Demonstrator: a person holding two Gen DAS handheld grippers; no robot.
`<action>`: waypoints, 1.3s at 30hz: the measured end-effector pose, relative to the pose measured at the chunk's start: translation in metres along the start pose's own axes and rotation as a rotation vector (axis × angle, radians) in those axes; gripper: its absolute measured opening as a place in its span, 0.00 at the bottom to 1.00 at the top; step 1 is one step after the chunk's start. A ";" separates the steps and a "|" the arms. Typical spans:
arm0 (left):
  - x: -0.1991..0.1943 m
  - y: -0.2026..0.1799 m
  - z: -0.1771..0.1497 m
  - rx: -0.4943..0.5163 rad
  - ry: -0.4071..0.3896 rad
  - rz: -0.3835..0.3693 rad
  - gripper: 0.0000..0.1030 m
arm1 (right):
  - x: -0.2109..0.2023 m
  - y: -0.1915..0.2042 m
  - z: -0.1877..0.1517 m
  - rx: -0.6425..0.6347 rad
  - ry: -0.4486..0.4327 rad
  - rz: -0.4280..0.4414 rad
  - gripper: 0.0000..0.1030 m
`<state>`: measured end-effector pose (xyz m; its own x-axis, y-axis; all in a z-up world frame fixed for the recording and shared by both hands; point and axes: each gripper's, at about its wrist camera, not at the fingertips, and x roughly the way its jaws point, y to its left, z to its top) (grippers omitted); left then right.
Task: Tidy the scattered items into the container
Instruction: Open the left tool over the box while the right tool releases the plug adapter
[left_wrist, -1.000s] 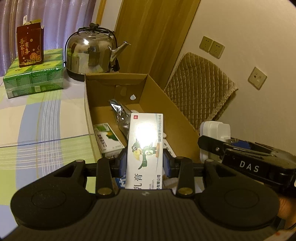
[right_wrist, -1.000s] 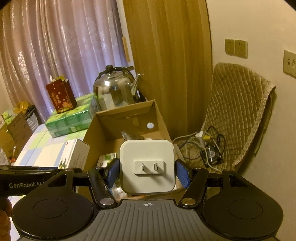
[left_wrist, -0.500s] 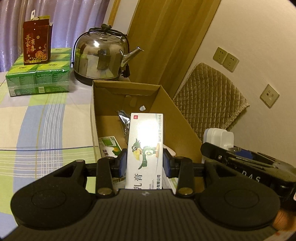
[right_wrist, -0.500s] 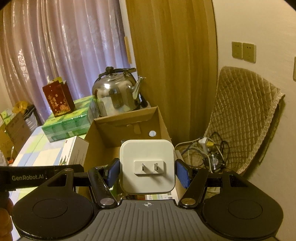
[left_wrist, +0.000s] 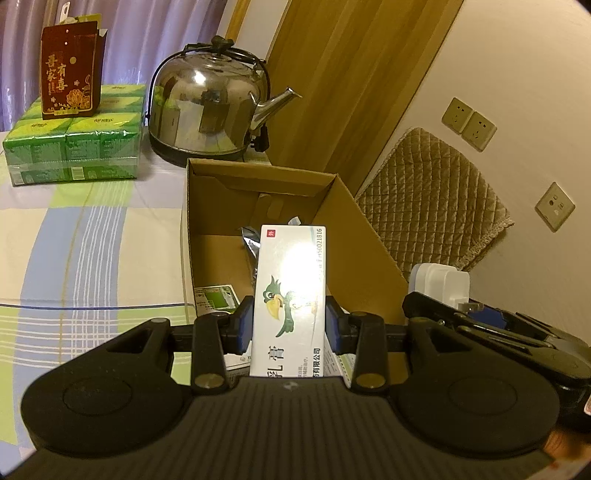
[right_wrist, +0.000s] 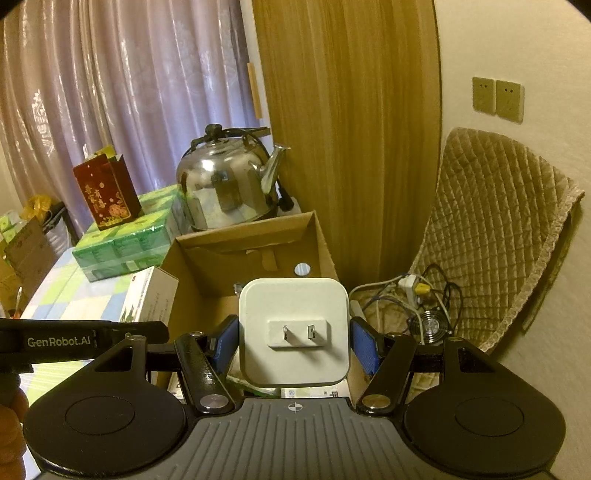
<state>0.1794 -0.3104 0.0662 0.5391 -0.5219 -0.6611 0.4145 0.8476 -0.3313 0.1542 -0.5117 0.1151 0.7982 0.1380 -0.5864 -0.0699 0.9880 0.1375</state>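
Hovering just short of the near edge of the open cardboard box (left_wrist: 354, 236), the left gripper (left_wrist: 289, 325) is clamped on a white ointment carton (left_wrist: 290, 295) printed with a green bird, held upright above the box's front end. Beside it on the right, the right gripper (right_wrist: 293, 341) grips a white plug adapter (right_wrist: 293, 332), prongs facing the camera, also raised over the box's near end. The box mouth is open from above; its tall side walls close in left and right. Behind its far wall a steel kettle (left_wrist: 207, 107) stands touching or nearly touching it, and a shrink-wrapped green tissue pack (left_wrist: 74, 147) with a red gift bag (left_wrist: 70, 85) on top sits farther left on the checked worktop (left_wrist: 74, 251). Inside the box lie a silver foil pouch (left_wrist: 249, 240) and a green-and-white carton (left_wrist: 216, 299). To the right, a quilted cushion (right_wrist: 495, 236) leans on the wall over tangled cables (right_wrist: 413, 299).
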 end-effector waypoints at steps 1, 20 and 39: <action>0.002 0.000 0.001 0.000 0.001 0.001 0.32 | 0.002 0.000 0.000 0.000 0.002 0.001 0.60; 0.023 0.016 0.014 -0.016 -0.002 0.029 0.40 | 0.019 -0.003 -0.004 0.006 0.035 -0.001 0.60; -0.032 0.022 -0.007 0.060 -0.047 0.115 0.62 | 0.022 0.015 -0.024 0.005 0.111 0.063 0.60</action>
<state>0.1664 -0.2741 0.0759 0.6187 -0.4270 -0.6595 0.3907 0.8955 -0.2132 0.1564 -0.4924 0.0848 0.7214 0.2071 -0.6609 -0.1147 0.9768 0.1809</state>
